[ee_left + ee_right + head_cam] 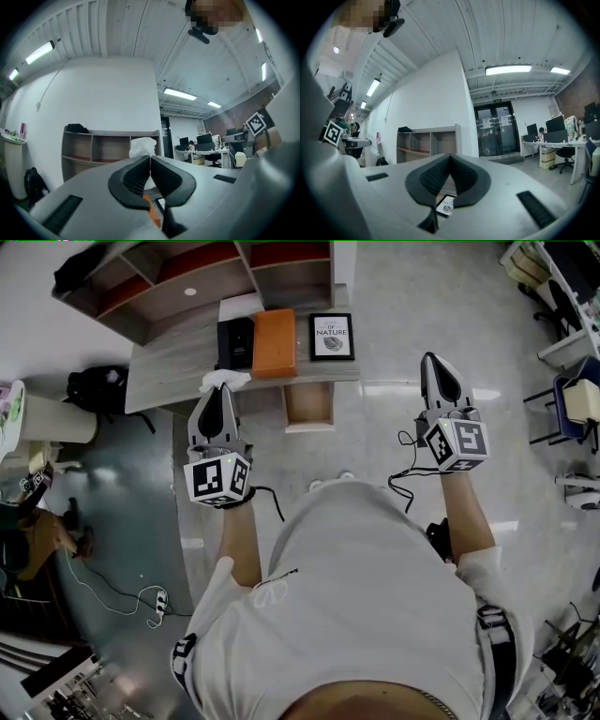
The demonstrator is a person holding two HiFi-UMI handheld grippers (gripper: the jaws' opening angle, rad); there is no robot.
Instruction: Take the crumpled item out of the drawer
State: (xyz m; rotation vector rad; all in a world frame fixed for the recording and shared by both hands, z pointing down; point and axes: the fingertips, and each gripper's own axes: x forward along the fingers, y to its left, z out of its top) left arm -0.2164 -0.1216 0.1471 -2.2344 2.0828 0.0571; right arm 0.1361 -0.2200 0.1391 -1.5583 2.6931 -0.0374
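A grey wooden desk (178, 362) takes up the top of the head view, with an open shelf (187, 287) along its far side; the person (366, 596) in a white shirt stands before it, both arms held out level; the drawer (309, 404) stands pulled open from the desk's front edge, below the orange box (275, 343) and the frame (331, 336); its inside shows bare wood; the orange box lies on the desk between a black box (235, 341) on its left and the frame on its right, all three close together

The left gripper (219, 392) points at the desk's front edge, to the left of the drawer; its jaws are closed, with the white crumpled tissue (225, 380) pinched at their tips; the tissue is out of the drawer, held in the air at the desk edge just in front of the black box; in the left gripper view the tissue (143, 146) sticks up above the tips of the left gripper (150, 159), with the shelf behind it

The right gripper (433, 359) hangs over the floor to the right of the desk, well apart from the drawer; its own view shows the right gripper (450, 157) with the pads pressed together and nothing between them
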